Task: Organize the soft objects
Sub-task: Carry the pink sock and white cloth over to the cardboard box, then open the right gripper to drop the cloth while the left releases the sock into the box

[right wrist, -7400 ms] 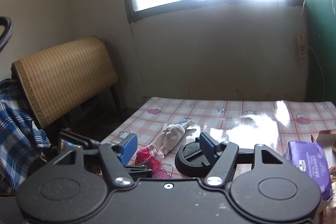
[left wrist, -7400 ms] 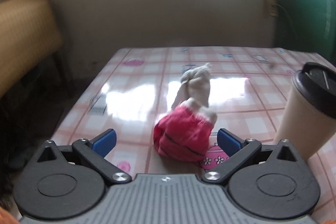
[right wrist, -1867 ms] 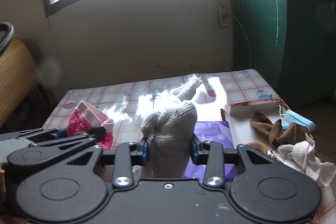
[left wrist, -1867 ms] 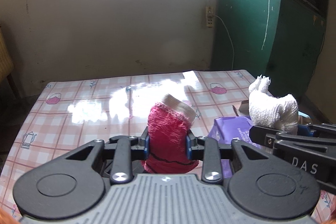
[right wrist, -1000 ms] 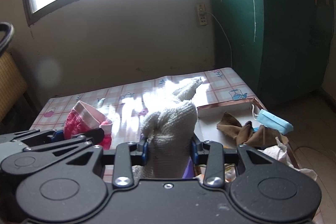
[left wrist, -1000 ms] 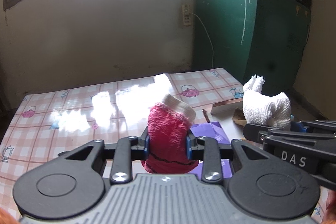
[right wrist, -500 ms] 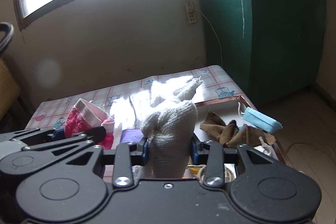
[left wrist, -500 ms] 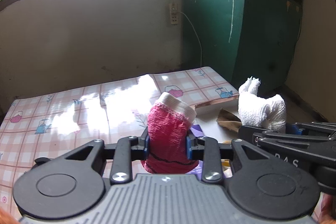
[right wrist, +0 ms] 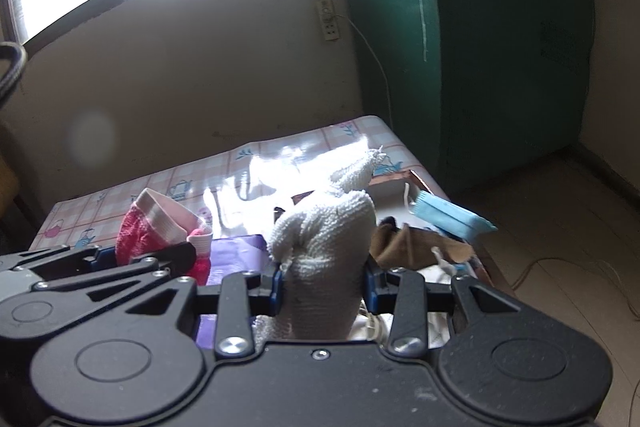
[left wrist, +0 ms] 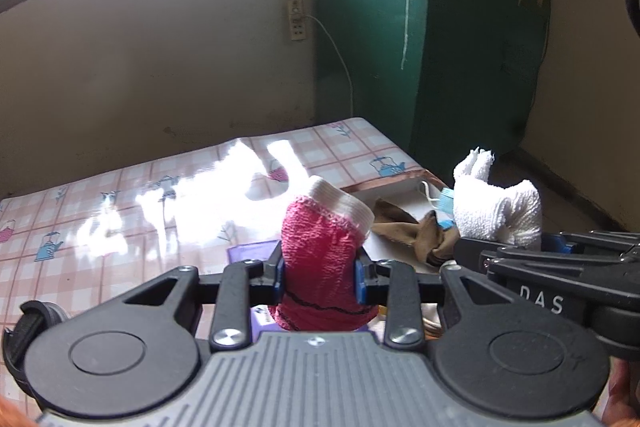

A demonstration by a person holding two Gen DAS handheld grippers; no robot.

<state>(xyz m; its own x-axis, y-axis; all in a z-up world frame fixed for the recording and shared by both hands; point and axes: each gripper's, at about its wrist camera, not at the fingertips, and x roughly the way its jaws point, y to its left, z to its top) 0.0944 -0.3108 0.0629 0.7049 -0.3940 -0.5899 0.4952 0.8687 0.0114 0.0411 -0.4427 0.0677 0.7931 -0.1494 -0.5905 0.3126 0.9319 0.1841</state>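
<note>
My left gripper [left wrist: 319, 275] is shut on a red sock with a white cuff [left wrist: 320, 251], held upright above the table. The same red sock [right wrist: 154, 231] shows at the left of the right wrist view. My right gripper [right wrist: 323, 287] is shut on a white terry sock [right wrist: 324, 247], whose toe points up and away. That white sock [left wrist: 498, 205] also appears at the right of the left wrist view, with the right gripper's black body under it. Both grippers hang side by side near a shallow box [left wrist: 394, 181] at the table's right end.
The box [right wrist: 394, 183] holds brown cloth [right wrist: 416, 243], a blue face mask [right wrist: 450, 217] and white fabric. A purple packet [right wrist: 234, 259] lies beside it on the checked tablecloth [left wrist: 120, 203]. A green door [right wrist: 500, 39] and bare floor lie to the right. A cup lid [left wrist: 36, 315] shows lower left.
Both grippers have swung to the right with their socks still gripped. The box with the brown cloth and the blue mask has come further into view, and the left part of the table has slid out.
</note>
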